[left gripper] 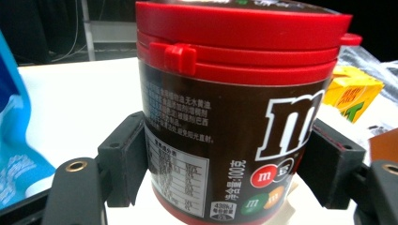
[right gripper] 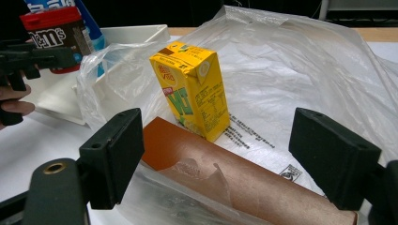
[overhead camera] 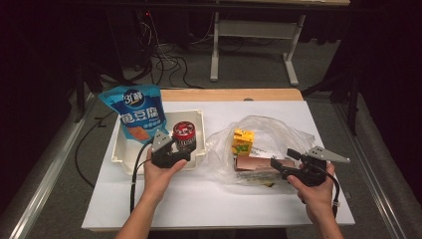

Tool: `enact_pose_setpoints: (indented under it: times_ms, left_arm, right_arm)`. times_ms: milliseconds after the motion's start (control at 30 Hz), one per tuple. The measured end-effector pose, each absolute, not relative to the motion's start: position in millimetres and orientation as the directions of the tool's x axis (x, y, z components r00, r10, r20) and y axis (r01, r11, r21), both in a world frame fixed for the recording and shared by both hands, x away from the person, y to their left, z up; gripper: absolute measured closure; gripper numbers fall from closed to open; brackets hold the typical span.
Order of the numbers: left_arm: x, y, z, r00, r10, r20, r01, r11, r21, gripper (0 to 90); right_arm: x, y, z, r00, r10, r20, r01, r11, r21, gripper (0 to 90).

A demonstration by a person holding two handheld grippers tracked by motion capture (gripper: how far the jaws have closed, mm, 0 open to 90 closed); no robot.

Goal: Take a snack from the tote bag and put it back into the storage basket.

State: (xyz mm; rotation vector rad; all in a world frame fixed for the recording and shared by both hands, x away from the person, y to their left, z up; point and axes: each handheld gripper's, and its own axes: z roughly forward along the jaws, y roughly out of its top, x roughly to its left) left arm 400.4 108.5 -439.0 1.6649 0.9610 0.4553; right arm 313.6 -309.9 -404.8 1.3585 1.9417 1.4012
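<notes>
The left gripper (overhead camera: 180,150) has its jaws clamped on either side of the red-lidded M&M's tub (left gripper: 234,112), holding it over the white tray (overhead camera: 201,119), where the blue tofu snack pouch (overhead camera: 135,112) already leans at the far left corner. The right gripper (overhead camera: 283,167) rests with jaws wide apart and empty at the mouth of the clear plastic bag (overhead camera: 278,132), right of the tray. Unpacking looks about half done: the yellow drink carton (right gripper: 192,89) and the brown box (right gripper: 244,180) remain in the bag.

A dim lab or studio: dark curtains, loose cables (overhead camera: 164,62) on grey carpet, bare white worktable (overhead camera: 199,199).
</notes>
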Motion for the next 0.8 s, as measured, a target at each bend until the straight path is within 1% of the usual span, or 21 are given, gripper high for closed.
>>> enact_pose_setpoints:
  times_ms: [267, 333, 500, 733, 800]
  left_arm:
    - [399.0, 113.0, -458.1, 0.578, 0.798, -0.171, 0.393, -0.088, 0.915, 26.3]
    - [399.8, 114.3, -461.9, 0.574, 0.798, -0.184, 0.403, -0.079, 0.912, 26.3]
    - [401.7, 113.9, -470.2, 0.569, 0.807, -0.156, 0.426, -0.128, 0.895, 26.3]
    - [402.7, 110.4, -481.3, 0.565, 0.812, -0.146, 0.458, -0.162, 0.874, 26.2]
    - [403.6, 110.9, -482.1, 0.561, 0.813, -0.158, 0.467, -0.153, 0.871, 26.2]
  right_arm:
    - [314.1, -311.4, -406.8, -0.449, 0.868, 0.212, 0.478, 0.032, 0.878, 19.3]
    - [314.1, -311.6, -407.1, -0.444, 0.870, 0.213, 0.481, 0.031, 0.876, 19.4]
    - [313.9, -313.4, -406.9, -0.441, 0.872, 0.213, 0.477, 0.026, 0.878, 19.4]
    - [313.9, -313.8, -407.9, -0.434, 0.875, 0.214, 0.482, 0.025, 0.876, 19.5]
    - [313.8, -313.7, -408.0, -0.433, 0.876, 0.213, 0.484, 0.026, 0.875, 19.5]
